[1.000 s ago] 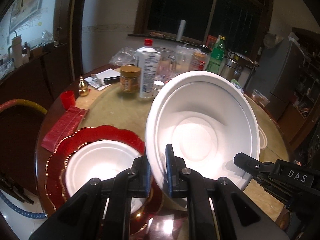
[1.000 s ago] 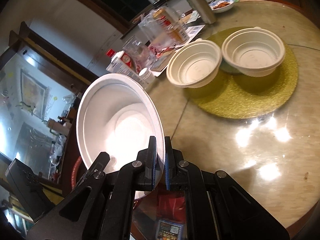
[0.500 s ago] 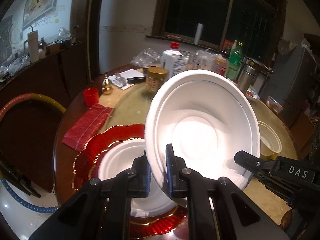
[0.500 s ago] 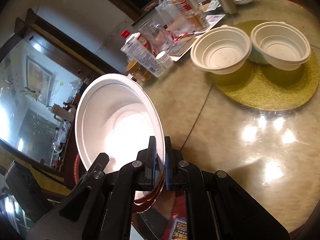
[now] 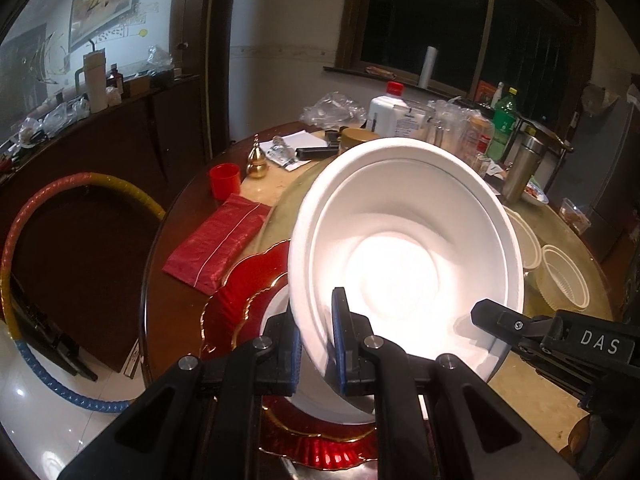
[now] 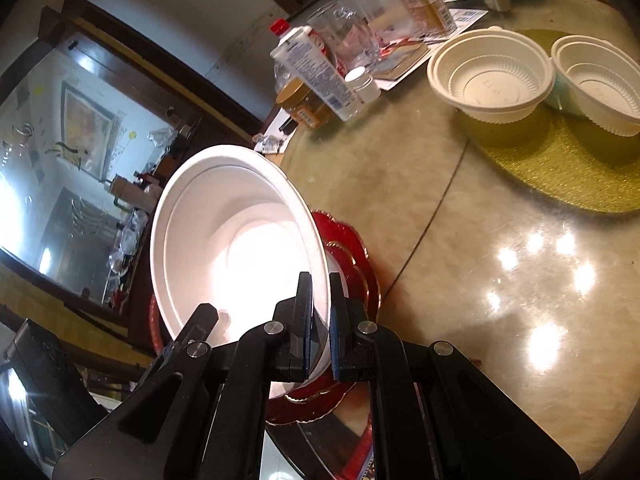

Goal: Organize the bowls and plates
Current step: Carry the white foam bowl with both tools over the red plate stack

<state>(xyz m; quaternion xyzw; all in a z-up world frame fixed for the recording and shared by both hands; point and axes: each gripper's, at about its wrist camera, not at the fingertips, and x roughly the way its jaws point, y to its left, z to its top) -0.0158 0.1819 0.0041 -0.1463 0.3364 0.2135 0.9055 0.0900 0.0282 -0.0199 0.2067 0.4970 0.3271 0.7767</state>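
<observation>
A big white bowl [image 5: 404, 240] hangs tilted in the air, held from both sides. My left gripper [image 5: 318, 344] is shut on its near-left rim, and my right gripper [image 6: 320, 320] is shut on the opposite rim of the white bowl [image 6: 236, 248]. The right gripper's finger [image 5: 504, 320] shows at the lower right of the left wrist view. Under the bowl lies a scalloped red plate [image 5: 236, 300] with a gold edge, and a smaller white bowl [image 5: 276, 304] on it is mostly hidden. The red plate [image 6: 352, 252] peeks out beside the held bowl.
Two cream plastic bowls [image 6: 492, 76] [image 6: 600, 84] stand on a gold mat [image 6: 560, 168] at the far right. Bottles and jars [image 6: 316, 68] crowd the table's back. A red packet [image 5: 216, 244] and red cup [image 5: 225, 181] lie near the table's left edge; a hoop [image 5: 24, 248] leans beyond.
Both grippers have carried the big white bowl leftward over the red plate, so it now covers most of the smaller white bowl. Both grips on it are unchanged.
</observation>
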